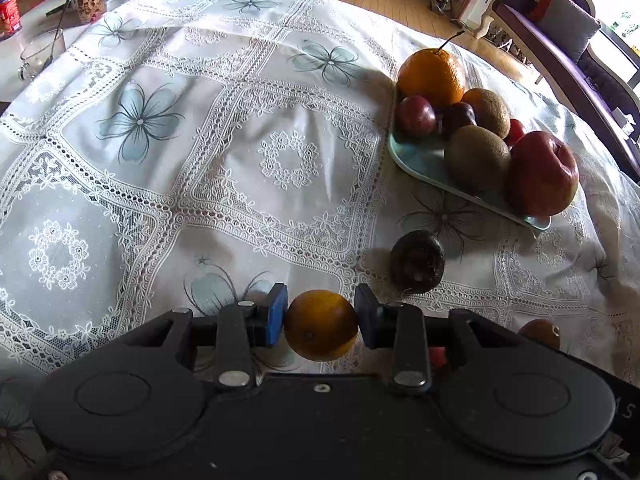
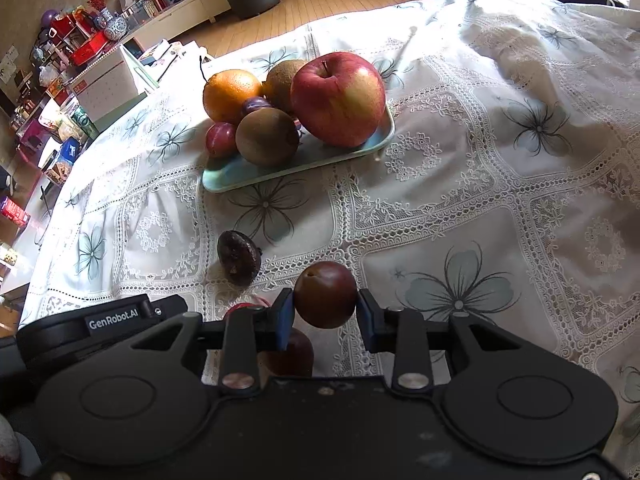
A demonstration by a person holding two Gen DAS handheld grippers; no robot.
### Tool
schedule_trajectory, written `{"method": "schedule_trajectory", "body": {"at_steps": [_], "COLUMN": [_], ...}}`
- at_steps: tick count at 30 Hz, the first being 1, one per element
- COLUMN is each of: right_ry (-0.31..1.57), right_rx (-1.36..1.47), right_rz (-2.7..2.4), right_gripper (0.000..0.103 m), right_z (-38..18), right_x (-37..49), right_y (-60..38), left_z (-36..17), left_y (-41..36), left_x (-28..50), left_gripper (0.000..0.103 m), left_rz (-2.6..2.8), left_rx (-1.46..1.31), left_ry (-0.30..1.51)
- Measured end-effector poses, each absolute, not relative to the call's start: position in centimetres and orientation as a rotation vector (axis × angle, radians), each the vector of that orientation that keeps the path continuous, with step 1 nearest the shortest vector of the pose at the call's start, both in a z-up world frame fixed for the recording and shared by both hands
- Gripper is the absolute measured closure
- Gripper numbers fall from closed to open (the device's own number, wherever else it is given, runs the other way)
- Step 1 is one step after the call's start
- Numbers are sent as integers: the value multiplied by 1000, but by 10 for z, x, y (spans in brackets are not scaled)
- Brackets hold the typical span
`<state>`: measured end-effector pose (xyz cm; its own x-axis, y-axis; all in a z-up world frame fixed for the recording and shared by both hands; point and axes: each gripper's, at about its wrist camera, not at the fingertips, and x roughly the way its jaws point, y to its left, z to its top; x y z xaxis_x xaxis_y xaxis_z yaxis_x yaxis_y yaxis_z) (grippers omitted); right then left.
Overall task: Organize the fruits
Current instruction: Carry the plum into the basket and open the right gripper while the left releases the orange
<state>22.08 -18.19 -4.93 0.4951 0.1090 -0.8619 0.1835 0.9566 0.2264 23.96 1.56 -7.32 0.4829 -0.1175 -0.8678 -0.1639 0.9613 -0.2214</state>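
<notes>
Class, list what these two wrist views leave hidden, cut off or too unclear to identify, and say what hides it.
- Left wrist view: a small red fruit on the tray is mostly hidden behind the apple and a kiwi.
- Left wrist view: an orange-brown fruit and a red object are largely hidden by the left hand-held gripper body.
- Right wrist view: a dark red fruit beneath the right hand-held gripper is partly covered, shadowed, unidentifiable.

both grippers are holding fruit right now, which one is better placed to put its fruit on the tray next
Probably the right. The right gripper holds a plum, and the tray lies almost straight ahead with its near rim bare. From the left gripper, holding an orange, it sits off to one side.
</notes>
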Motion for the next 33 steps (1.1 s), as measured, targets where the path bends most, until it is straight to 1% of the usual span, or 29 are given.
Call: {"method": "schedule_trajectory", "body": {"at_steps": [4, 9, 15, 20, 26, 30, 33], "right_ry": [1013, 951, 884, 820, 820, 836, 861], "right_rx": [261, 225, 302, 274, 201, 134, 126], "right_rz": [-65, -123, -113, -92, -11, 18, 21], "right_gripper": [68, 68, 68, 68, 68, 69, 68], "right_z": [-40, -17, 34, 80, 97, 89, 78], "right_x": [215, 203, 173, 118, 42, -2, -18], "right_y": [-177, -173, -181, -184, -183, -180, -178], "left_z": [-54, -28, 19, 46, 49, 36, 26], "left_y": [10, 5, 1, 2, 13, 22, 27], "left_x": [228, 214, 171, 122, 60, 36, 25], "left_gripper": [58, 58, 58, 58, 58, 58, 58], "left_rz": [55, 70, 28, -47, -139, -151, -153], "left_rx": [-249, -220, -179, -147, -123, -133, -156], "left_ry": [958, 926, 899, 872, 864, 892, 926]}}
